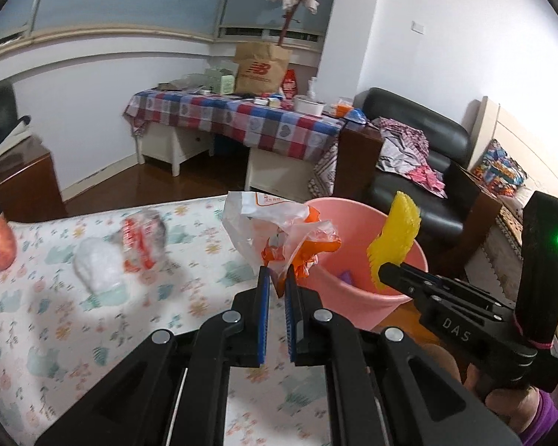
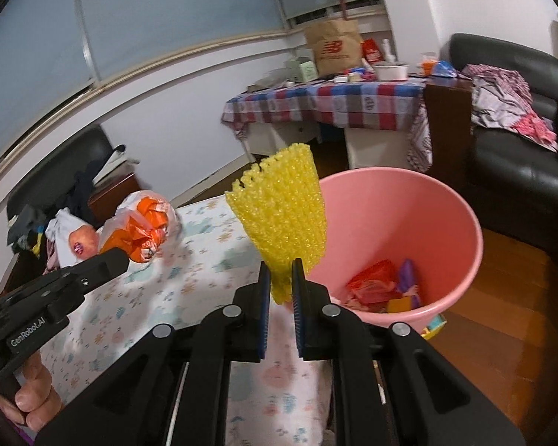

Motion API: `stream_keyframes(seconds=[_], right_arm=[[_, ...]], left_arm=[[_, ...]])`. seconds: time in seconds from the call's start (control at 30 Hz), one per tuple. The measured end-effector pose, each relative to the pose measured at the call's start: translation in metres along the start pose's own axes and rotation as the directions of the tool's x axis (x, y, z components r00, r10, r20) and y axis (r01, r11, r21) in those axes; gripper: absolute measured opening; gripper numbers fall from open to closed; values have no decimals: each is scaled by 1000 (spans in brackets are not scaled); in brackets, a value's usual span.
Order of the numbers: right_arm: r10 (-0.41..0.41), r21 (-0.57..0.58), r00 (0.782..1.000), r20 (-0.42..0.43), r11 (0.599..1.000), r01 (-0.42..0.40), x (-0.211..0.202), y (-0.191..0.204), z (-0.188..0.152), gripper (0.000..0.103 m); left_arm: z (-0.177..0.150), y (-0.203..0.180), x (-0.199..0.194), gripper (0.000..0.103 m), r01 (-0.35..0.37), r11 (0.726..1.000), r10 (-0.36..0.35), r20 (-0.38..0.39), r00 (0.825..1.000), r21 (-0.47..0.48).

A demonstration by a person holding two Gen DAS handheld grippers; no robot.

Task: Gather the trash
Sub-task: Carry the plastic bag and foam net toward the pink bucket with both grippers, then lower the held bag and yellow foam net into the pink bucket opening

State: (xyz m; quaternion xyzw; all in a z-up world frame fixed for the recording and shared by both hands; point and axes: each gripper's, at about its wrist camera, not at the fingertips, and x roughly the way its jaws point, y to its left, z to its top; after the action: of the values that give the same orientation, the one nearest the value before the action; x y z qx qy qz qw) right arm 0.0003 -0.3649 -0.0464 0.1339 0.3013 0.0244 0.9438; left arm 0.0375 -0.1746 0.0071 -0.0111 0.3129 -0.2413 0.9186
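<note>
left wrist: left gripper (image 1: pixel 277 273) is pinching an orange-and-white plastic bag (image 1: pixel 279 230) near the pink bucket (image 1: pixel 409 256); two wrappers (image 1: pixel 119 252) are lying mid-bed, uncollected | right wrist: right gripper (image 2: pixel 281 273) is clamping yellow foam netting (image 2: pixel 282 215) beside the bucket's rim; only here is trash (image 2: pixel 379 286) showing inside

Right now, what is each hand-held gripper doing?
Left hand-held gripper: closed on the orange-and-white plastic bag.
Right hand-held gripper: closed on the yellow foam net.

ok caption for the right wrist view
Right gripper holds yellow foam net beside the pink bin.
</note>
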Motion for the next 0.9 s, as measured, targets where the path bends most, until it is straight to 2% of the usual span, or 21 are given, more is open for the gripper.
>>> stream_keyframes(seconds=[0.17, 0.4, 0.7, 0.9], right_arm=[[-25, 32, 1000, -2, 999, 25, 2, -20, 0, 11], [-49, 65, 999, -13, 997, 49, 7, -41, -2, 12], [-70, 91, 997, -28, 993, 73, 19, -62, -1, 12], [-80, 108, 996, -46, 991, 85, 26, -69, -5, 12]], left_arm=[[8, -25, 19, 7, 30, 999, -30, -5, 1000, 33], [11, -53, 52, 7, 75, 995, -72, -52, 996, 66], [11, -63, 92, 7, 108, 993, -100, -131, 986, 50], [8, -72, 109, 7, 111, 991, -98, -163, 982, 74]])
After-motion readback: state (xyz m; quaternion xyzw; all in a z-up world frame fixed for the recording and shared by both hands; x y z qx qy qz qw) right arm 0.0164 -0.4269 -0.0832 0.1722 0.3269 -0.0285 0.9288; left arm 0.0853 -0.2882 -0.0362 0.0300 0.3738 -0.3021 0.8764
